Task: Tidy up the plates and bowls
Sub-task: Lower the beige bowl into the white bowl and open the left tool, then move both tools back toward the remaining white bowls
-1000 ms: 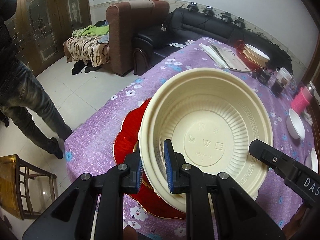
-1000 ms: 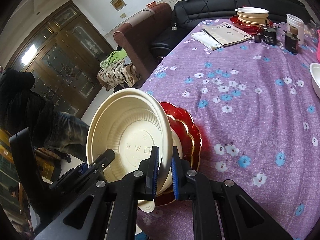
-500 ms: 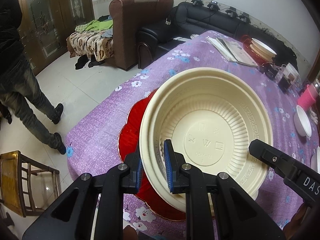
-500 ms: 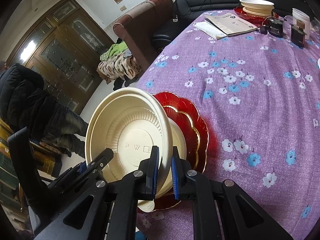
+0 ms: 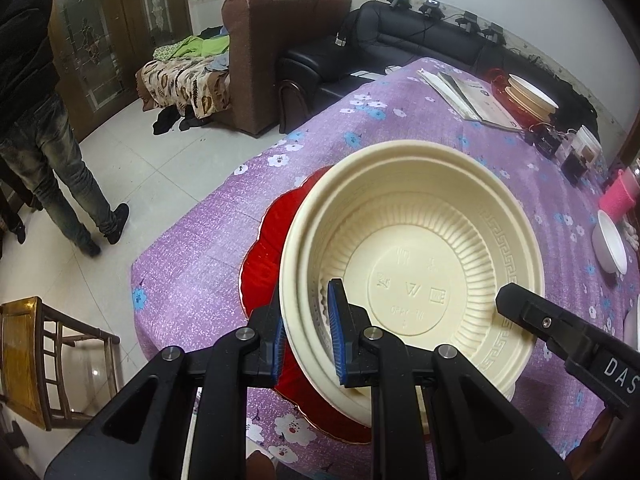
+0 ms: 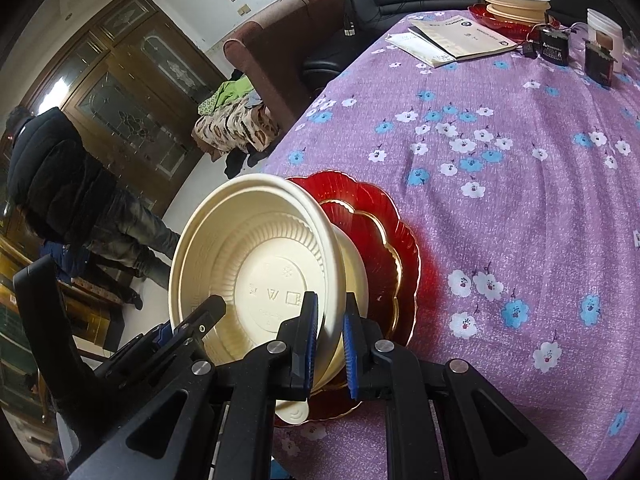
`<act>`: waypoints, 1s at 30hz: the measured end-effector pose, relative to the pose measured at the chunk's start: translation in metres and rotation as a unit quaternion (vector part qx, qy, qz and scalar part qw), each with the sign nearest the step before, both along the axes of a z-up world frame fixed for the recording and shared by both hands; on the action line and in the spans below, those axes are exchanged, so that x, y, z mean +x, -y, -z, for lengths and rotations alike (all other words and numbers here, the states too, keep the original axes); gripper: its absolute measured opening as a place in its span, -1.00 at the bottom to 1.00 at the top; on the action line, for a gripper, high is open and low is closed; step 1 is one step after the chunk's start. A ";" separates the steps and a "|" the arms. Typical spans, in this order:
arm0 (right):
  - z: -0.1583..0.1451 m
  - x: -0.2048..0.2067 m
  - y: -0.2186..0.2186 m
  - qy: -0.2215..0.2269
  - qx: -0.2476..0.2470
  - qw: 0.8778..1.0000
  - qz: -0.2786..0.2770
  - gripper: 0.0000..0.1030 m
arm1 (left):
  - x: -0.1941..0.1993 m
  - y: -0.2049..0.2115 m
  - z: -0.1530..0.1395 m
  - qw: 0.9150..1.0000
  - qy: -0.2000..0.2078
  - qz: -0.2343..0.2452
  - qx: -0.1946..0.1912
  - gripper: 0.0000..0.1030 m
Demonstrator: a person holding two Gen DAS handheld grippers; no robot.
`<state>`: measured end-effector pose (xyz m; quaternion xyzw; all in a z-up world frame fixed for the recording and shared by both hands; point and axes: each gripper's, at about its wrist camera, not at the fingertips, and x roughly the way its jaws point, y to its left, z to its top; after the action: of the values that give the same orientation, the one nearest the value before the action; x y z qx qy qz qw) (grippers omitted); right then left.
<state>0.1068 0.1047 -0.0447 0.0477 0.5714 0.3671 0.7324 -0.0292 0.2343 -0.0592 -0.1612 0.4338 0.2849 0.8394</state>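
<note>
A large cream plastic bowl point(image 5: 416, 264) is held tilted above a red scalloped plate point(image 5: 264, 256) on the purple flowered tablecloth. My left gripper point(image 5: 306, 342) is shut on the bowl's near rim. My right gripper point(image 6: 330, 344) is shut on the opposite rim of the same bowl point(image 6: 256, 268). A second cream bowl point(image 6: 354, 276) sits under it on the red plate point(image 6: 384, 240). The right gripper's finger point(image 5: 560, 332) shows in the left wrist view at the bowl's right edge.
A far stack of cream bowls on a red plate point(image 6: 516, 4) stands by a booklet point(image 6: 452, 40). A small white bowl point(image 5: 610, 246) and pink cup point(image 5: 620, 196) lie right. The table edge point(image 5: 192, 216) drops left, with a person point(image 5: 44, 120) and wooden chair point(image 5: 40, 360) beyond.
Both grippers have drawn back and up slightly with the cream bowl still held; more of the table and floor shows. The standing person has shifted on the floor.
</note>
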 end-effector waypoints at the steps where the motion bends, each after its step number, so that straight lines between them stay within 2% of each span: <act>1: 0.001 0.001 -0.001 -0.001 -0.001 1.000 -0.001 -0.75 | 0.000 0.000 0.000 1.000 -0.001 0.000 0.000 -0.68; 11: 0.006 0.002 -0.002 -0.013 0.004 1.000 -0.003 -0.68 | -0.004 -0.003 -0.002 1.000 0.009 -0.010 0.002 -0.68; 13: 0.005 0.002 -0.001 -0.013 0.007 1.000 -0.003 -0.58 | -0.005 -0.004 -0.004 1.000 0.012 -0.015 0.003 -0.59; 15: 0.005 0.002 0.000 -0.015 0.012 1.000 -0.001 -0.44 | -0.006 -0.006 -0.004 1.000 0.013 -0.020 0.004 -0.35; 19: 0.003 0.002 0.003 -0.017 0.020 1.000 0.002 -0.33 | -0.011 -0.008 -0.009 0.999 0.025 -0.033 0.008 -0.26; 21: 0.001 0.002 0.006 -0.019 0.028 0.999 0.006 -0.20 | -0.013 -0.007 -0.015 0.999 0.038 -0.035 0.010 0.07; 23: -0.003 0.002 0.013 -0.020 0.040 0.999 0.013 -0.16 | -0.016 -0.004 -0.021 0.998 0.058 -0.034 0.009 0.16; 24: -0.005 0.003 0.016 -0.020 0.047 0.999 0.017 -0.07 | -0.017 -0.002 -0.024 0.997 0.062 -0.034 0.012 0.27; 25: -0.008 0.003 0.020 -0.019 0.056 0.998 0.021 0.00 | -0.016 0.002 -0.028 0.997 0.066 -0.030 0.016 0.30; 27: -0.013 0.004 0.030 -0.023 0.077 0.996 0.027 0.36 | -0.015 0.011 -0.034 0.997 0.077 -0.016 0.020 0.30; 30: -0.021 0.007 0.049 -0.027 0.105 0.993 0.040 0.49 | -0.008 0.032 -0.046 0.995 0.092 0.016 0.030 0.30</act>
<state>0.1142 0.0555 -0.0240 0.1568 0.5470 0.3940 0.7218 -0.0373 0.2022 -0.0132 -0.1548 0.3488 0.2684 0.8845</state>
